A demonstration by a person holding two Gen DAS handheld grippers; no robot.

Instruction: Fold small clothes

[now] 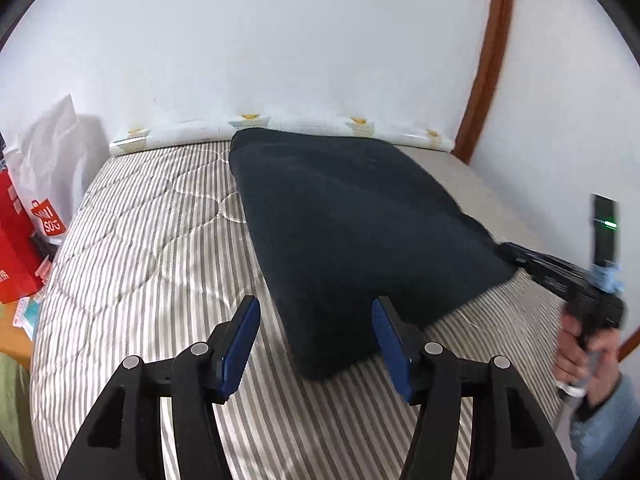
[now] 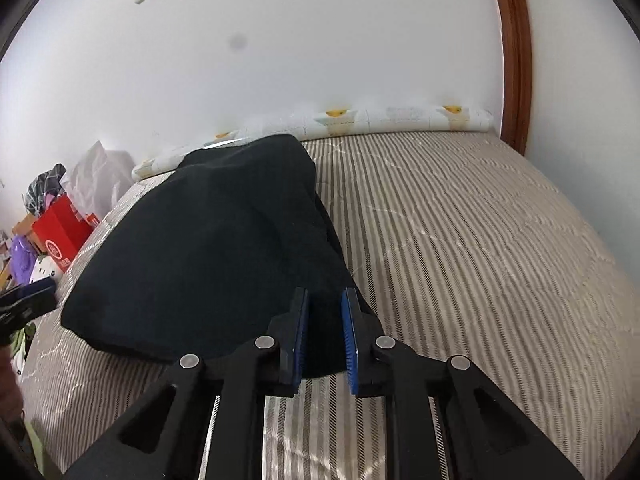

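A dark navy garment [image 1: 352, 224] lies folded on the striped bed; it also shows in the right wrist view [image 2: 216, 252]. My left gripper [image 1: 316, 340] is open, its blue pads either side of the garment's near corner, apart from the cloth. My right gripper [image 2: 325, 336] has its jaws narrowly apart around the garment's near right edge, with cloth between the pads; I cannot tell if it pinches it. In the left wrist view the right gripper [image 1: 516, 256] meets the garment's right corner, held by a hand.
The striped quilted mattress [image 2: 480, 248] runs to a white wall, with a patterned roll [image 2: 400, 120] along its far edge. A red box [image 1: 12, 240] and white bags [image 1: 52, 152] stand at the left. A brown door frame [image 2: 516, 56] is at the right.
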